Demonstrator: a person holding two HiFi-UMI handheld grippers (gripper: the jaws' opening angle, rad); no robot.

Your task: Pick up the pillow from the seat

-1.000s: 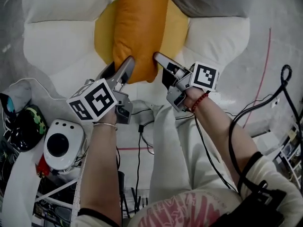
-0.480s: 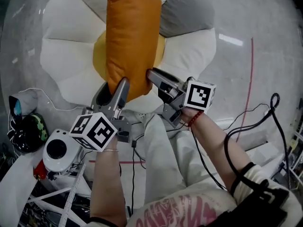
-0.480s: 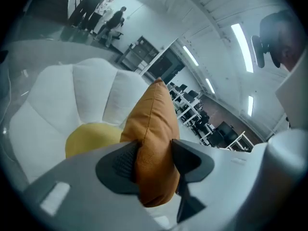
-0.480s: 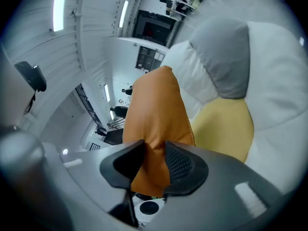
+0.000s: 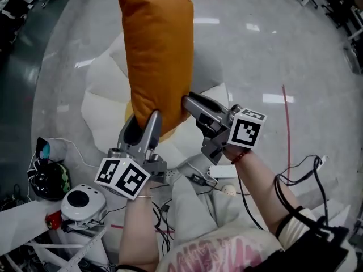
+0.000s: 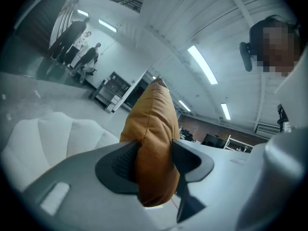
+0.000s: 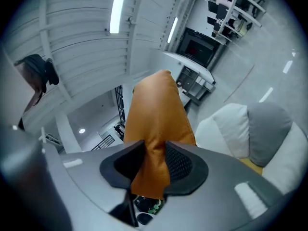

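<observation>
You have the orange pillow (image 5: pixel 156 55) clamped at its lower edge by the left gripper (image 5: pixel 142 124) and the right gripper (image 5: pixel 191 111), apparently clear above the seat (image 5: pixel 99 103), so the pickup looks done.

Head camera looks steeply down, others close along left tongs (image 6: pixel 153 160) and right tongs (image 7: pixel 154 165); all share pillow (image 5: pixel 156 55).

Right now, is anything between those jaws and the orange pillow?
Nothing visible. The left gripper and the right gripper each have their jaws closed directly on the pillow's lower edge, and it is held clear above the seat.
</observation>
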